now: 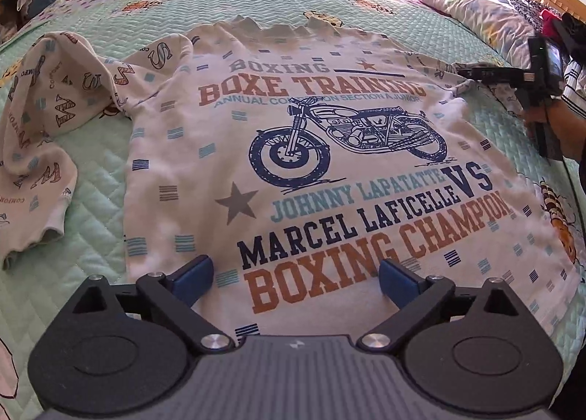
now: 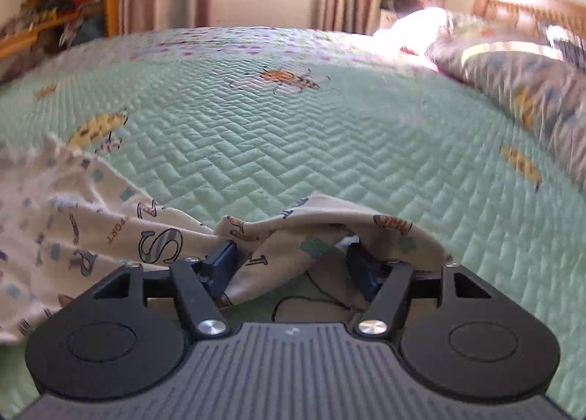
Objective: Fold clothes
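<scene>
So the white printed shirt (image 1: 293, 148) is lying flat, print side up, on the green quilted bedspread (image 1: 91, 170), with one sleeve (image 1: 47, 119) flopped out to its left. Left gripper (image 1: 293, 277) hovers over the near hem, jaws wide with nothing in them. Right gripper (image 2: 293, 266) has the other sleeve (image 2: 322, 233) draped over its fingers, jaws spread apart, not pinching.

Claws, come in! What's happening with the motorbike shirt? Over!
Left claw open, over shirt hem. Right claw open, sleeve draped across its fingers. Other sleeve crumpled on quilt. Nothing blocking.
</scene>
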Tool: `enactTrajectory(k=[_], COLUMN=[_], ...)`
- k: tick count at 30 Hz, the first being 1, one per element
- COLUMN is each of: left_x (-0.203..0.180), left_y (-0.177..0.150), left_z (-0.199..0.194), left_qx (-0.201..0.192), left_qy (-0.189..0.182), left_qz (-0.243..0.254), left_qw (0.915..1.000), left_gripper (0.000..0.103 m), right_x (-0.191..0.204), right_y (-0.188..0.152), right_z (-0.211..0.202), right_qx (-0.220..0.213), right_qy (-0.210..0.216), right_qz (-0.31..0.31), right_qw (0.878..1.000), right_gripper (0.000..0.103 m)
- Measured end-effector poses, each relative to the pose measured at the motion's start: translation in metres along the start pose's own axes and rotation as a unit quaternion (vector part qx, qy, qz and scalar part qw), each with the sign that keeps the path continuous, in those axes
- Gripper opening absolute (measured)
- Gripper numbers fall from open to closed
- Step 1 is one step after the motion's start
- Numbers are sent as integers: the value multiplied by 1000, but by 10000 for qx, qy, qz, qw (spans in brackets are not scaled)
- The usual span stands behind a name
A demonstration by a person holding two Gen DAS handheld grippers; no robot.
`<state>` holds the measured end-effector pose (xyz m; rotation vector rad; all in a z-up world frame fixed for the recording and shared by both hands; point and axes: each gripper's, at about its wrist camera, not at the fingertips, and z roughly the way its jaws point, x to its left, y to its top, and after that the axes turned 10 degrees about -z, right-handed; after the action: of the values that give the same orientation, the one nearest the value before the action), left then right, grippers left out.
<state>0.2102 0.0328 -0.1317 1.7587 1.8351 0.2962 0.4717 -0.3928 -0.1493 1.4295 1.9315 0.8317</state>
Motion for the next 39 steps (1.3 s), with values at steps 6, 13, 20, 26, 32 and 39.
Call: enactTrajectory(k=[6,13,20,26,32,39], left_x=[-1,-5,-21,-6,-11,-9], left_y=[-1,1,-14,-25,-27,-31], left_z=[0,-13,-21,-21,-18,-19], left_qx=[9,-51,120,169,146,107], left_qy=[-17,-129,-268,-204,-187,-276], left_qz=[26,-244,79,-23,71,161], left_qw=[10000,9996,9995,9996,9997,9994], left_gripper=[100,90,91,93,101,101], right_x=[-63,-42,126,82,84,88], right_y=[-35,-54,-15,-44,-44,-48], right_z=[-37,-101,-118,-105,-93,-67], right_qx=[-71,-83,195,922,852,533], right_qy=[1495,2539,3454,2497,2685,2820], right_qz=[2242,3138,728,1593,1672,1288], right_qw=[9630,9149,9354,9507,9448,9492], right_gripper=[77,77,69,28,61,36])
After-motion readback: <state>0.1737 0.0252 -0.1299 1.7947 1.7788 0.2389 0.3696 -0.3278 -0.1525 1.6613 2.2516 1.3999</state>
